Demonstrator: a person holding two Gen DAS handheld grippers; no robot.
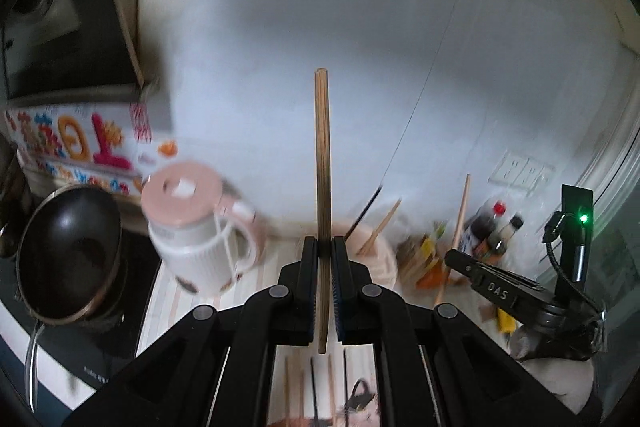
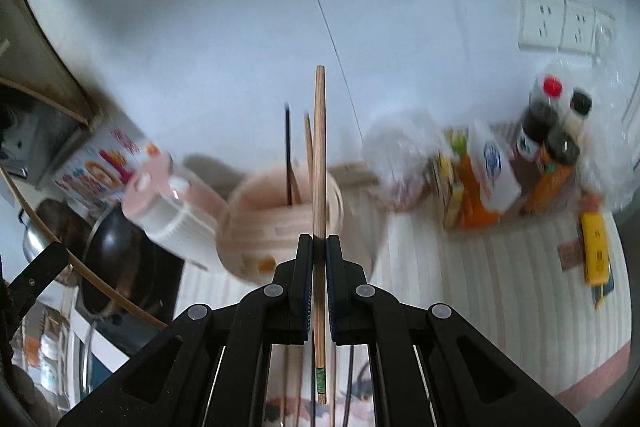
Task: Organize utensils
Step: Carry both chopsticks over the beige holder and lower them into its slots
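Note:
My left gripper (image 1: 325, 247) is shut on a wooden chopstick (image 1: 322, 155) that points straight up between its fingers. My right gripper (image 2: 319, 245) is shut on another wooden chopstick (image 2: 319, 155) with a green band at its lower end, also upright. A pink round utensil holder (image 2: 280, 219) stands just beyond the right gripper, with a black chopstick (image 2: 287, 155) and a wooden one standing in it. The holder also shows in the left wrist view (image 1: 376, 247), behind the fingers. The right gripper (image 1: 460, 259) appears at the right of the left wrist view. Several more chopsticks lie on the mat below both grippers.
A pink-and-white kettle (image 1: 200, 227) stands left of the holder, with a black pan (image 1: 68, 251) on a stove further left. Sauce bottles (image 2: 548, 131) and packets crowd the back right by the wall. A yellow object (image 2: 596, 247) lies on the striped mat (image 2: 460, 287).

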